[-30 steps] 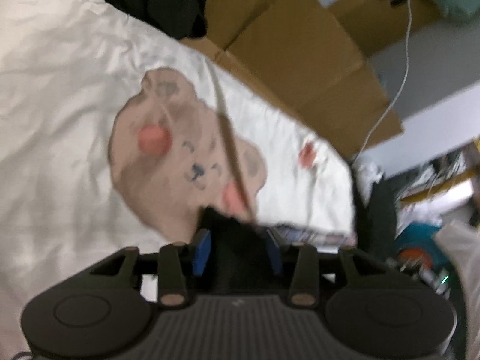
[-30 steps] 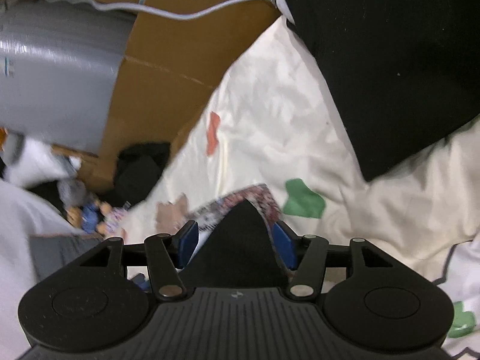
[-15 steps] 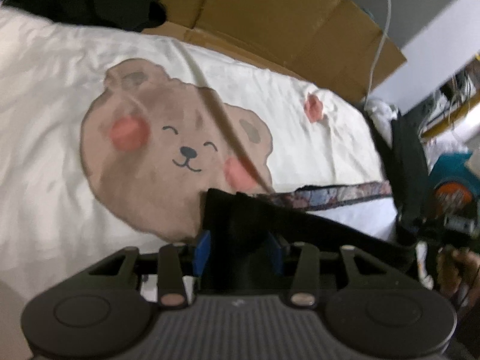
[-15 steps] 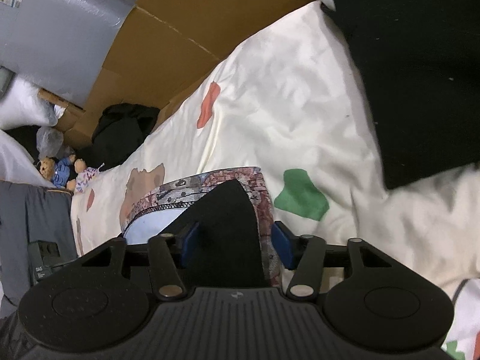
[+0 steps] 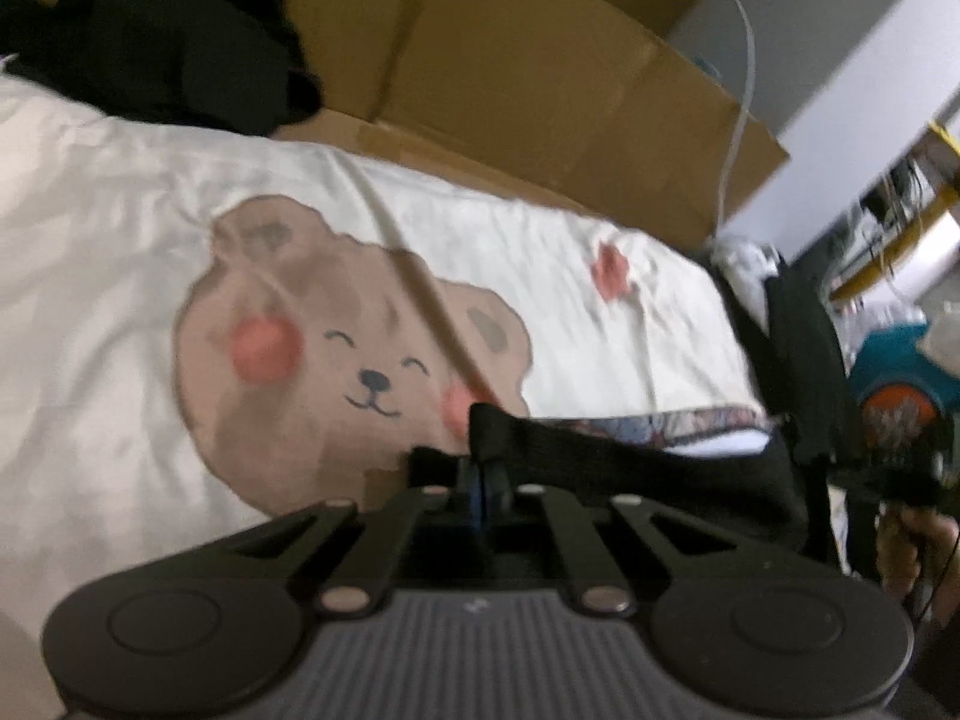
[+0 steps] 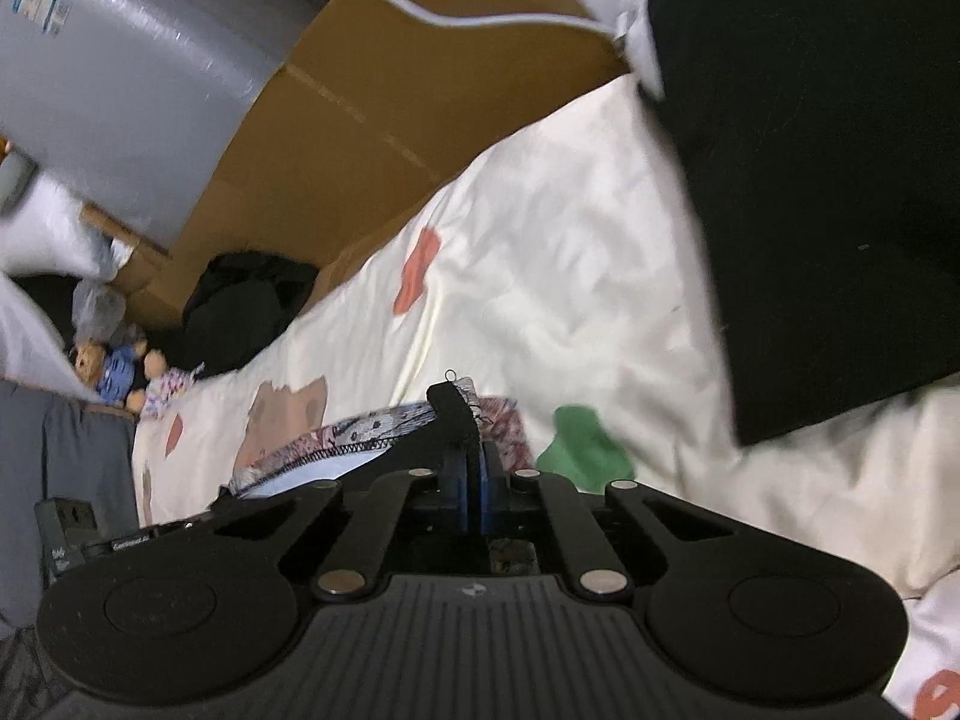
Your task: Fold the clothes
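Note:
A black garment (image 5: 648, 462) with a patterned inner band (image 5: 690, 423) hangs stretched between my two grippers above a cream bedsheet (image 5: 90, 252) printed with a bear. My left gripper (image 5: 483, 483) is shut on one corner of the cloth. In the right wrist view my right gripper (image 6: 471, 471) is shut on the other corner of the black garment (image 6: 453, 414), and the patterned band (image 6: 360, 432) runs off to the left. A hand (image 5: 906, 546) shows at the right edge of the left wrist view.
Flattened cardboard (image 5: 540, 96) lines the far side of the bed. A dark clothes heap (image 5: 156, 42) lies at the bed's far left corner. A large black cloth (image 6: 810, 150) covers the sheet at upper right. Soft toys (image 6: 120, 372) sit beyond the bed.
Both grippers' jaws have closed from a wide stance to tight on the black garment. The garment is now pulled taut between them, showing the patterned band.

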Demonstrator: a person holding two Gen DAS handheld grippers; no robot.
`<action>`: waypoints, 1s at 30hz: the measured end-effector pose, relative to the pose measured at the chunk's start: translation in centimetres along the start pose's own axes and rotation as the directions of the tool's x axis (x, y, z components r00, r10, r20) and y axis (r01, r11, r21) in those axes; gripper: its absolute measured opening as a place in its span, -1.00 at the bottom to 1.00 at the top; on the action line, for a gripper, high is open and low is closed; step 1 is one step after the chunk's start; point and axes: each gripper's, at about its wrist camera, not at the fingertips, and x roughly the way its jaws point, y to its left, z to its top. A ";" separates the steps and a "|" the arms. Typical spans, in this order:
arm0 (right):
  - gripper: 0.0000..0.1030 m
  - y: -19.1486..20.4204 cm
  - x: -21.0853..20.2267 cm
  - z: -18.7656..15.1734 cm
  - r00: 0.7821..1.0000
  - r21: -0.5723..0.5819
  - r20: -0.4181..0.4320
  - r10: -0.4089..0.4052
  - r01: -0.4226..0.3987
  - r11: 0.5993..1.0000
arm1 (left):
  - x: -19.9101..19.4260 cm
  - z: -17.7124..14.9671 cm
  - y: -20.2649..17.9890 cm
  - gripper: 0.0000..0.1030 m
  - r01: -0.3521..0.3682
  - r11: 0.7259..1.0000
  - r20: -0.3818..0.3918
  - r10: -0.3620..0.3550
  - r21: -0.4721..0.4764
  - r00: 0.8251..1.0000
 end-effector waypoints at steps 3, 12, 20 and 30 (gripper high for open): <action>-0.93 -0.3 -0.2 0.2 1.000 0.001 0.017 -0.005 0.005 1.000 | 0.2 0.0 0.8 -0.98 -0.010 0.999 -0.014 0.010 -0.051 1.000; -0.97 0.7 0.3 0.7 0.999 -0.009 0.044 -0.017 0.018 1.000 | 1.0 0.2 0.8 -0.98 -0.069 0.996 -0.030 0.067 -0.061 0.997; -0.51 0.7 1.2 1.0 0.999 -0.047 0.021 -0.041 0.042 0.998 | 1.7 -0.1 -0.9 -0.14 -0.124 0.989 -0.023 0.126 0.076 0.992; -0.10 1.3 2.0 1.1 0.998 -0.116 0.023 -0.052 0.054 0.992 | 3.4 -0.1 -2.3 0.01 -0.133 0.974 -0.004 0.137 0.185 0.991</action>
